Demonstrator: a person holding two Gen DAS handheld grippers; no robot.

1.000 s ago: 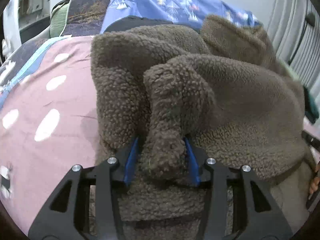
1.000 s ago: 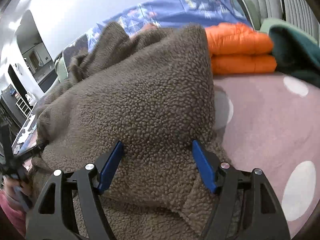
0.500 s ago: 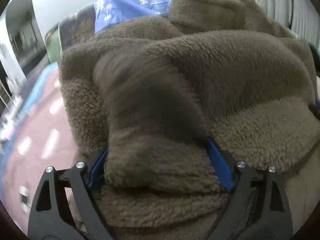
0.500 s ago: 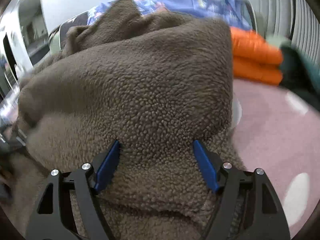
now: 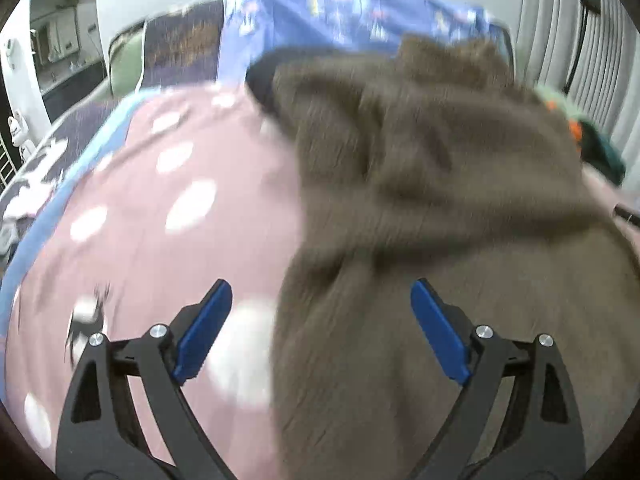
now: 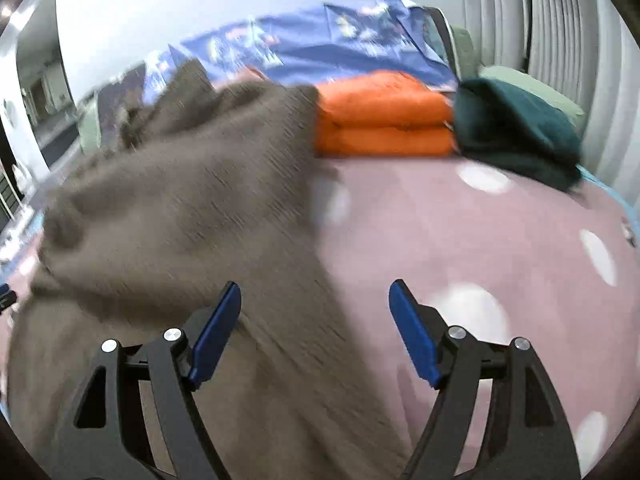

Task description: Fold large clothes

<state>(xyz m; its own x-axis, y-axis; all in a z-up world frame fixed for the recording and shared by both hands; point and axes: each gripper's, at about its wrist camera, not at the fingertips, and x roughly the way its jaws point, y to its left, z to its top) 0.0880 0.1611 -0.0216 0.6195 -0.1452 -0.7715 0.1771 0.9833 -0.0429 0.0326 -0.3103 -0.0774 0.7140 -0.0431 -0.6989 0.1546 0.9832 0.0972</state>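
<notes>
Left gripper: seen with jaws spread wide, nothing pinched between the blue pads.
Right gripper: likewise held wide open, blue pads set well apart, gripping nothing.
Pose: both are pointed forward, away from the holder, low in each view.

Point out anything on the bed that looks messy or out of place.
The brown fleece garment lies bunched and rumpled on the pink spotted bedspread, not squared up like the folded orange jacket behind it. Both the left hand-held gripper and the right hand-held gripper are open, holding nothing.
</notes>
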